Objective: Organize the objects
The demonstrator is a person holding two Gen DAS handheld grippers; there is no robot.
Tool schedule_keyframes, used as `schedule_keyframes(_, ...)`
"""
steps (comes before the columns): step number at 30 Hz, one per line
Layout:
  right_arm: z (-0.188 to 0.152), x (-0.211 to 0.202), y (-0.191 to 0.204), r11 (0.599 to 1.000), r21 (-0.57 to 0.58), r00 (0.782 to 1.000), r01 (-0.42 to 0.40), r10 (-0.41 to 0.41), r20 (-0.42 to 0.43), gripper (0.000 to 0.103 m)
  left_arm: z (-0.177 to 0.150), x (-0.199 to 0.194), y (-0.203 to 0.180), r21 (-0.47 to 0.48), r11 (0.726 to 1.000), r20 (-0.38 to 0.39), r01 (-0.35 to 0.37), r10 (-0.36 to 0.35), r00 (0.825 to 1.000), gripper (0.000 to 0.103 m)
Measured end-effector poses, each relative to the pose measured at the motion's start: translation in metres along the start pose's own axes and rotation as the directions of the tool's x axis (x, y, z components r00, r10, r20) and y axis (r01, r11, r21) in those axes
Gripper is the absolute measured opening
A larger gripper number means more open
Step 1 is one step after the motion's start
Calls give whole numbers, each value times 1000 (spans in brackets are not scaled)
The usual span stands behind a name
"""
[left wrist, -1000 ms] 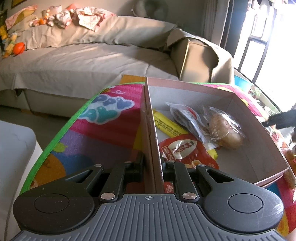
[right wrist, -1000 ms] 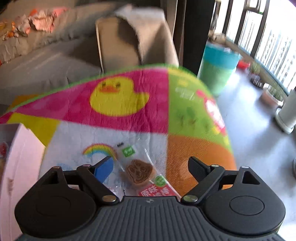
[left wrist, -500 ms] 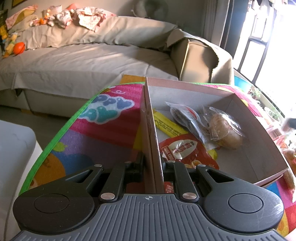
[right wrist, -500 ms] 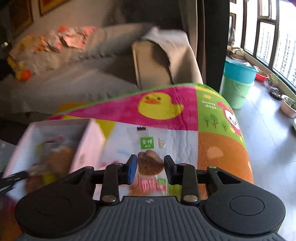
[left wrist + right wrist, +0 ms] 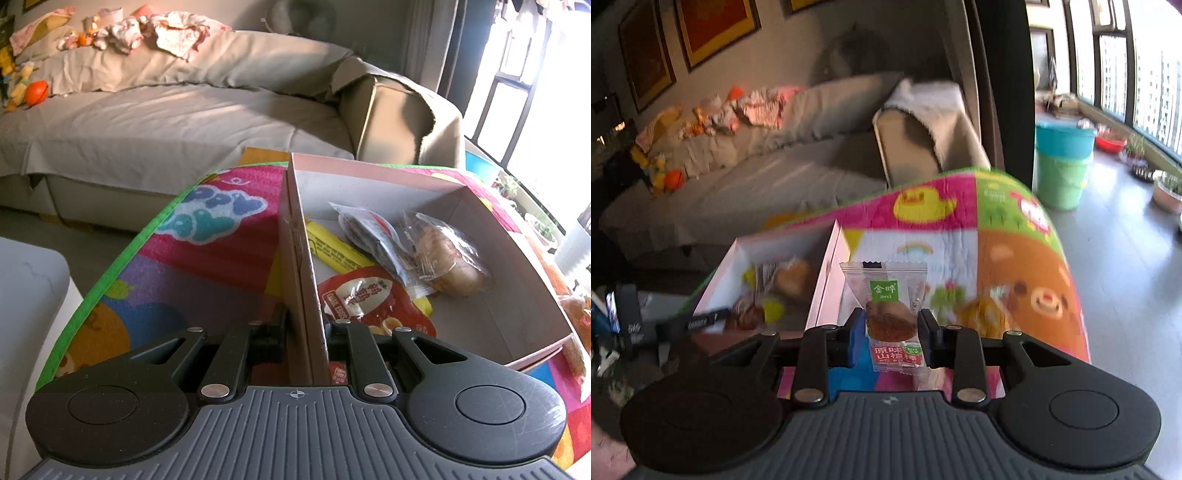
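- Right gripper (image 5: 891, 328) now clenched on clear-wrapped brown snack packet (image 5: 889, 314), lifted off colourful play mat (image 5: 1008, 258), beside box's right wall
- Left gripper (image 5: 306, 328) still clamping pink cardboard box (image 5: 369, 173) wall; drop-in likely next

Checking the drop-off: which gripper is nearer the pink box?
Left. The left gripper is clamped on the pink box wall; the right gripper holds a snack packet beside the box.

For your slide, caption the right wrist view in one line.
Right tool holds a snack packet beside the box on the mat.
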State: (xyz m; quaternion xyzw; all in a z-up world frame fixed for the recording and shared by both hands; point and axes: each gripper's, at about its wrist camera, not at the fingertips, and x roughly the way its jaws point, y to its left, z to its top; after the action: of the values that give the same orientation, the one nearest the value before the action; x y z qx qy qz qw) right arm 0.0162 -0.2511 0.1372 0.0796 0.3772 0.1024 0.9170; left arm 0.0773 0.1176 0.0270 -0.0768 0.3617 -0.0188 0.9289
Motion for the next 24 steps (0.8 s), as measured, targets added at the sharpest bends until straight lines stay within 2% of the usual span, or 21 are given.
schedule_keyframes(2, -1, 7, 0, 999, 14, 998, -39, 40, -45, 33, 0, 0, 0, -2, 1000, 0, 0, 0, 1000, 16)
schedule_keyframes(3, 1, 12, 1, 999, 15, 998, -40, 41, -49, 38, 0, 0, 0, -2, 1000, 0, -1, 1, 1000, 16)
schedule_keyframes(4, 3, 19, 2, 1000, 11, 999, -19, 19, -40, 44, 0, 0, 0, -1, 1000, -1, 0, 0, 1000, 16)
schedule_keyframes(5, 5, 25, 3, 1000, 5, 1000, -1, 1, -28, 60, 0, 0, 0, 0, 1000, -2, 0, 0, 1000, 16)
schedule_keyframes(6, 10, 35, 3, 1000, -2, 1000, 17, -17, -9, 63, 0, -1, 0, 3, 1000, -3, 0, 0, 1000, 16)
schedule_keyframes(10, 30, 83, 3, 999, -29, 999, 41, -40, 4, 63, 0, 0, 0, 6, 1000, -4, -6, 6, 1000, 16)
schedule_keyframes(14, 49, 148, 10, 997, -53, 998, 51, -53, -30, 63, 0, 2, -1, 8, 1000, -5, -10, 10, 1000, 15)
schedule_keyframes(16, 54, 175, 15, 992, -85, 996, 89, -91, -23, 60, 0, 2, -1, 8, 1000, -5, -12, 12, 1000, 15)
schedule_keyframes(17, 56, 192, 18, 985, -116, 991, 127, -131, -23, 55, 0, 2, -1, 9, 1000, -5, -12, 12, 1000, 15)
schedule_keyframes(18, 57, 204, 19, 979, -131, 987, 154, -160, -33, 46, 0, 2, -1, 9, 1000, -5, -11, 11, 1000, 15)
schedule_keyframes(19, 57, 215, 19, 977, -135, 984, 163, -172, -55, 42, 0, 2, -1, 8, 1000, -5, -10, 10, 1000, 15)
schedule_keyframes(20, 55, 224, 17, 979, -130, 982, 157, -169, -85, 38, 0, 2, -1, 9, 1000, -5, -10, 10, 1000, 15)
schedule_keyframes(22, 49, 228, 12, 984, -108, 980, 139, -152, -127, 36, 0, 2, -1, 11, 1000, -5, -10, 11, 1000, 15)
schedule_keyframes(24, 37, 214, 7, 986, -101, 982, 131, -143, -125, 36, 0, 3, -1, 11, 1000, -5, -10, 10, 1000, 15)
